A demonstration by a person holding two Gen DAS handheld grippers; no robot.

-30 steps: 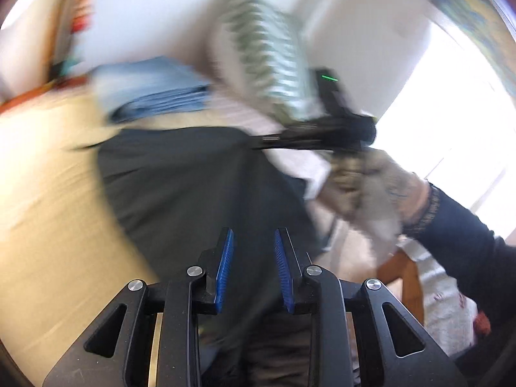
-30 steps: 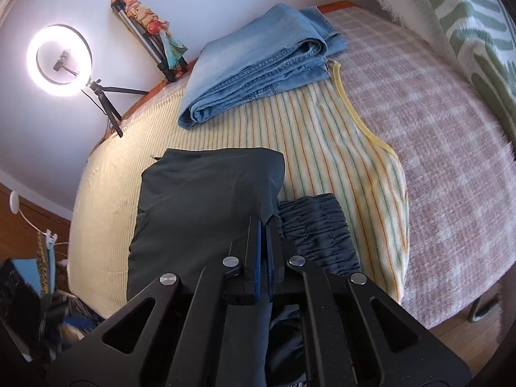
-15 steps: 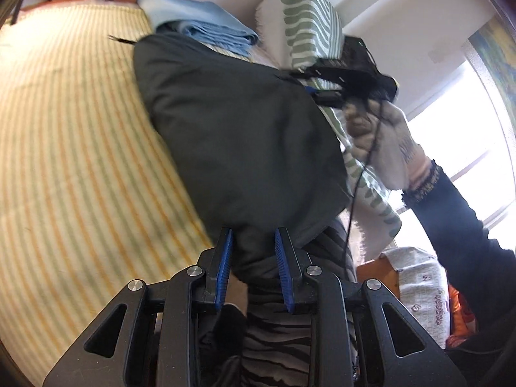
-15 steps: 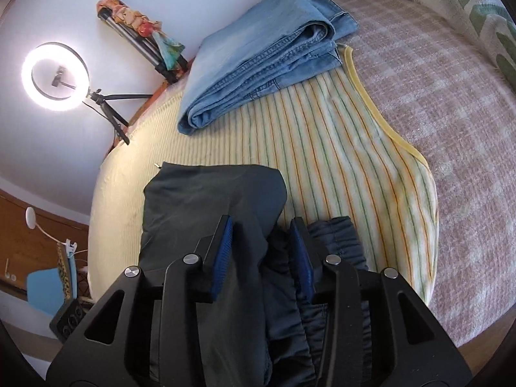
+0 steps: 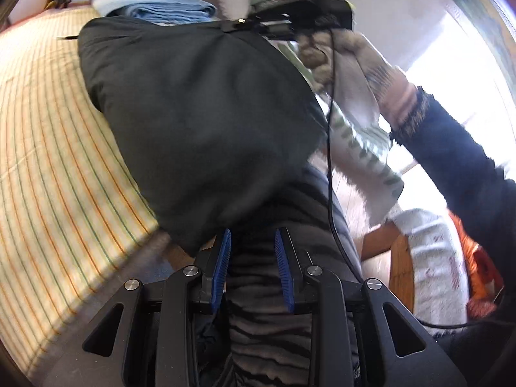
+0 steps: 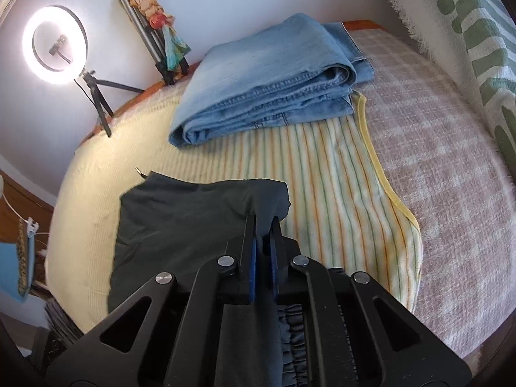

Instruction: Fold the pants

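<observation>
the left wrist view sits very close over the dark pants (image 5: 200, 122), looking along its own fingers across the striped blanket (image 5: 48, 148) toward a bright window at the right edge; the other tool and its gloved hand (image 5: 348, 61) fill the upper right. the right wrist view looks steeply down from a little farther back, facing the wall and ring light (image 6: 59, 38) at upper left. both share the pants, blanket and folded jeans (image 6: 274, 74).

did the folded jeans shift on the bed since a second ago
No. In the right wrist view the folded jeans lie across the same yellow-trimmed edge of the striped blanket, close to the tripod, as before; only the camera's framing changed.
</observation>
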